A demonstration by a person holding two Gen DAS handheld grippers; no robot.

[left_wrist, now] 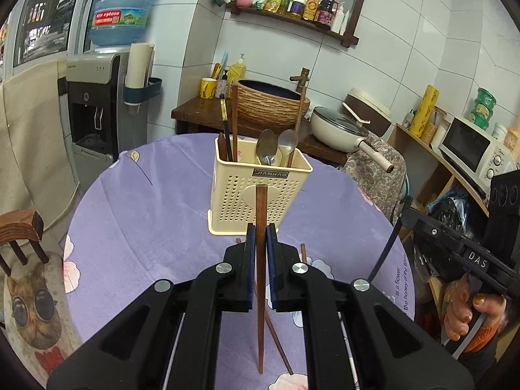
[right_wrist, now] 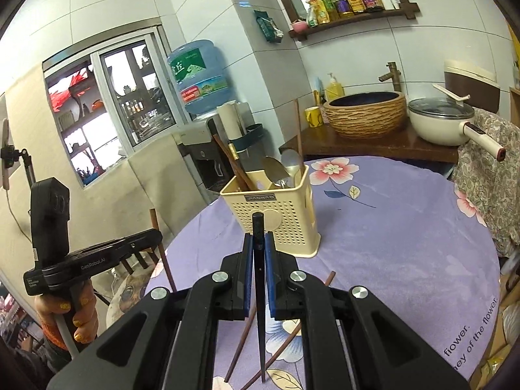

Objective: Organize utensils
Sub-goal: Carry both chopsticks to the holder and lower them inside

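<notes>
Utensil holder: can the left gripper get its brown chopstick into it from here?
Probably yes. The left gripper holds the brown chopstick upright right before the utensil holder, whose open top has room; nothing stands between.

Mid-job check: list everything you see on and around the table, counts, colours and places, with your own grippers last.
utensil holder: one, cream, perforated, upright mid-table
metal spoons: two, silver, right compartment of the holder
chopsticks in holder: several, brown and black, mostly in the left compartment
loose chopsticks: at least two, brown, lying on the cloth near the grippers
tablecloth: one, purple with flowers, covering the round table
pan: one, cream, lidded, counter behind
left gripper: shut on a brown chopstick
right gripper: shut on a black chopstick
</notes>
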